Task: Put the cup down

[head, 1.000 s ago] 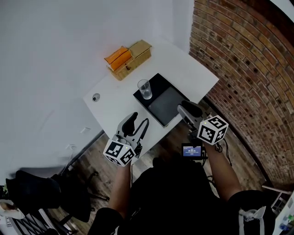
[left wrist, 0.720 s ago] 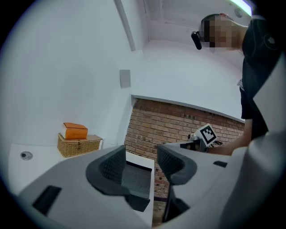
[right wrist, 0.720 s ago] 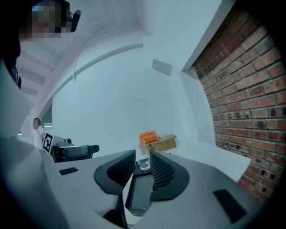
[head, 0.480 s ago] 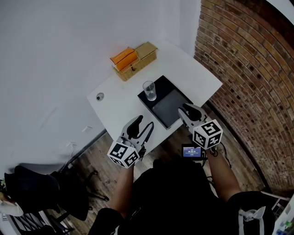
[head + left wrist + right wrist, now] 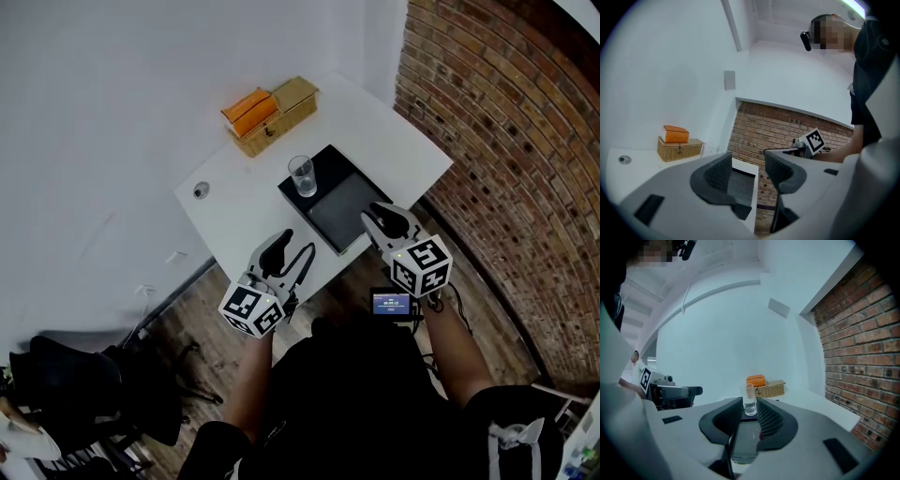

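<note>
Right claw [image 5: 377, 216] rolled and just closed, empty; left claw [image 5: 293, 246] spread, half-hiding cup [image 5: 302, 176].

An office-like room is showing here, part plain and part bare brick.

A white surface [image 5: 375, 131] with a cable grommet [image 5: 200, 190] is standing in the far corner, where a plain white wall [image 5: 122, 112] is meeting an exposed brick wall [image 5: 506, 141] on the right. Wood-plank floor [image 5: 187, 323] is running underneath, a black chair [image 5: 84, 384] is sitting at the near left, and a wicker box [image 5: 286, 108] is resting on the surface's far side.
</note>
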